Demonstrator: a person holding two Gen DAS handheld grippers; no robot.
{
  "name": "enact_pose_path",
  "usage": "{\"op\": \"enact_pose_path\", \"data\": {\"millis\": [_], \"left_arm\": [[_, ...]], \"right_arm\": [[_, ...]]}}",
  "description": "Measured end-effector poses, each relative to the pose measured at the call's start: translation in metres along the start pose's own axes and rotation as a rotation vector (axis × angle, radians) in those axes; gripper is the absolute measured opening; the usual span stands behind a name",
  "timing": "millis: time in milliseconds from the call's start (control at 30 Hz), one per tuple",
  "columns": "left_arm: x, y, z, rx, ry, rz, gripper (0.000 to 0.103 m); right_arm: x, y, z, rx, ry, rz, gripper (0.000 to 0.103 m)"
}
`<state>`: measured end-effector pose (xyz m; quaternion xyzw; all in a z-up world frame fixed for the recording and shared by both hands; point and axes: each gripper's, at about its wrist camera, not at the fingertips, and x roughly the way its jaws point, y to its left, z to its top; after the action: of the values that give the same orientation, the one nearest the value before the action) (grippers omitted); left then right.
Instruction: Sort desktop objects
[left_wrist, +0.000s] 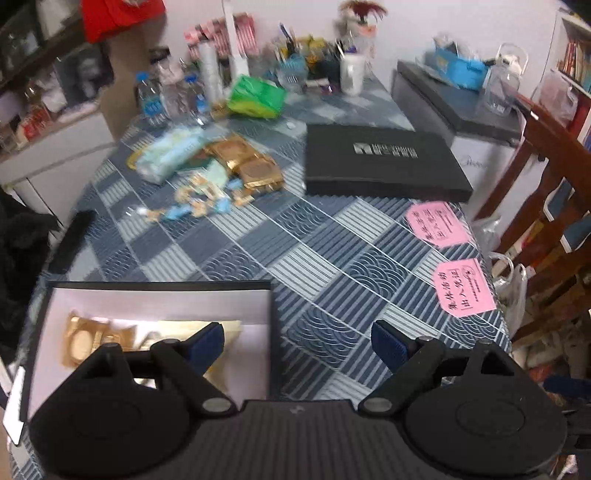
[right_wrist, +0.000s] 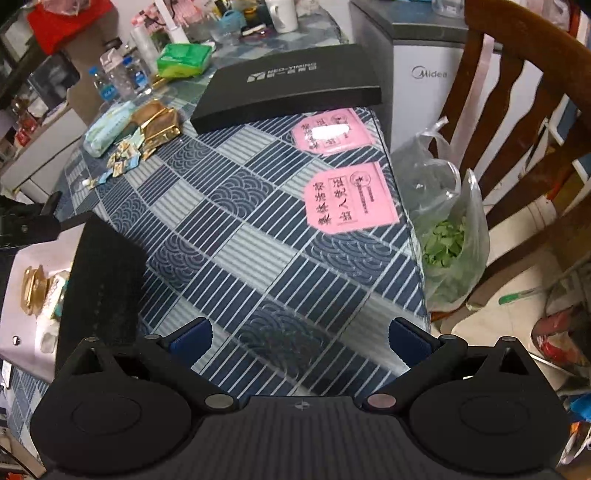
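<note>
An open black box with a white inside (left_wrist: 162, 301) stands at the table's near left and holds a gold packet (left_wrist: 83, 339); the right wrist view shows the same box (right_wrist: 99, 273). My left gripper (left_wrist: 297, 345) hangs open over the box's right wall, nothing between its fingers. A heap of gold packets (left_wrist: 255, 171), a pale blue tissue pack (left_wrist: 171, 153) and small candies (left_wrist: 201, 203) lies at mid left of the table. The black lid (left_wrist: 380, 162) lies at the far right. My right gripper (right_wrist: 301, 341) is open and empty above the near tablecloth.
Two pink paper tags (right_wrist: 349, 197) lie near the table's right edge. A wooden chair (right_wrist: 517, 110) and a plastic bag of greens (right_wrist: 448, 236) stand to the right. Bottles (left_wrist: 151, 96), a green pack (left_wrist: 256, 96) and cups crowd the far end.
</note>
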<state>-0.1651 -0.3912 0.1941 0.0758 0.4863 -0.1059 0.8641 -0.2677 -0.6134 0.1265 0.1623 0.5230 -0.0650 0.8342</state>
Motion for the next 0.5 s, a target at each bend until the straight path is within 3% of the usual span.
{"op": "enact_pose_path", "data": {"millis": [133, 333, 500], "left_arm": [[0.019, -0.013, 0.02, 0.016, 0.004, 0.044, 0.103], [0.055, -0.024, 0.049, 0.012, 0.052, -0.021, 0.103], [0.078, -0.031, 0.061, 0.019, 0.047, -0.004, 0.103]], "right_arm": [[0.015, -0.008, 0.024, -0.011, -0.011, 0.011, 0.103], [0.037, -0.016, 0.062, -0.013, -0.022, 0.016, 0.103], [0.049, -0.018, 0.089, -0.025, -0.038, 0.017, 0.103]]}}
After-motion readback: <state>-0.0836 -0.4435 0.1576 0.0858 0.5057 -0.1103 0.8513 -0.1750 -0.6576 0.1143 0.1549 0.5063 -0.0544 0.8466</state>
